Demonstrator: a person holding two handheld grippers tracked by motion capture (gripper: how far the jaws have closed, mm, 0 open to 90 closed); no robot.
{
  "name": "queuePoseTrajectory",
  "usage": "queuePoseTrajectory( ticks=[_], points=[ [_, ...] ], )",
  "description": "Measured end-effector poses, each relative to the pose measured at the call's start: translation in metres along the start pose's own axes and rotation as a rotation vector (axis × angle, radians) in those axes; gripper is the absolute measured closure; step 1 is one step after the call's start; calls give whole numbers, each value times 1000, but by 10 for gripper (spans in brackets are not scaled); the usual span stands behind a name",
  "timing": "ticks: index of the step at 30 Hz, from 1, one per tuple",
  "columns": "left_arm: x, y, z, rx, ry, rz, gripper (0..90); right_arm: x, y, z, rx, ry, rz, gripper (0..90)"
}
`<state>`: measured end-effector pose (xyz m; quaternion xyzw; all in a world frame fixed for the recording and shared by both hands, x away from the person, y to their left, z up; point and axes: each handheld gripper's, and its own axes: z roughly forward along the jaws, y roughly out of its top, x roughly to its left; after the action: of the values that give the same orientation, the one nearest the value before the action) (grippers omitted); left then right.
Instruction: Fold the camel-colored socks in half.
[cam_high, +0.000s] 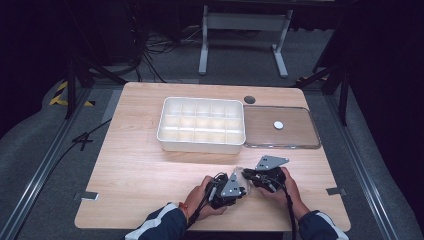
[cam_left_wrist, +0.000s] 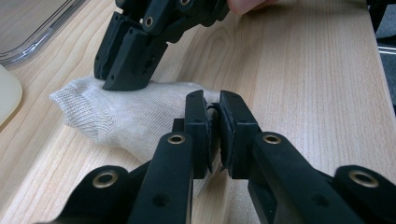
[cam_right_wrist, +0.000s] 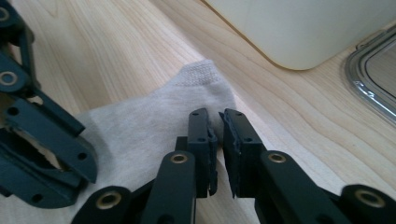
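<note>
On the near edge of the wooden table (cam_high: 135, 165), we held the left gripper (cam_left_wrist: 212, 135) with its jaws closed tight on a fold of the beige sock (cam_left_wrist: 121, 116), the cloth pinched between the pads. The sock lay flat on the wood near the table's front, just in front of the white compartment tray (cam_high: 201, 125), bunched between our two tools. Just to the right, the right gripper (cam_right_wrist: 218, 149) sat with its jaws nearly together over the sock's heel end (a thin slit showed between the pads, and we judged that they nipped the fabric there, though the hold looked slight). Farther right lay the clear lid (cam_high: 282, 127), well apart from the work. The risk, as we judged it, was that slight right-hand grip: if we pulled the two ends apart to stretch or fold the sock, the knit could slide out of the looser jaws, and the sock would sag or twist from the left hold alone.
</note>
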<state>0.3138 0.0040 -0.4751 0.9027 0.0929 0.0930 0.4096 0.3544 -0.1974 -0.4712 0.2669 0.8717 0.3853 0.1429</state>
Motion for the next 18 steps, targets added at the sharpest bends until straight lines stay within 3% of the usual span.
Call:
queuePoseTrajectory(
  ticks=[2,4,6,9,11,13,15,18],
  points=[
    [0,0,0,0,3,6,822,-1,0,0,4,-16,-3,785],
    [-1,0,0,12,4,-2,824,-6,-3,3,44,-76,13,795],
    [-1,0,1,4,3,5,823,-12,-6,3,18,-51,64,790],
    [1,-1,0,1,-7,5,824,-11,2,-8,-43,-70,56,775],
    [1,-2,1,-12,-12,-16,824,-8,8,-15,-107,-63,50,766],
    [2,-2,1,-19,-15,-14,824,-5,11,-16,-126,-56,37,765],
    [2,-2,1,-22,-16,-9,825,1,13,-9,-125,-7,16,755],
    [2,-2,1,-18,-15,-16,825,6,14,-5,-125,-18,-7,736]
  ],
)
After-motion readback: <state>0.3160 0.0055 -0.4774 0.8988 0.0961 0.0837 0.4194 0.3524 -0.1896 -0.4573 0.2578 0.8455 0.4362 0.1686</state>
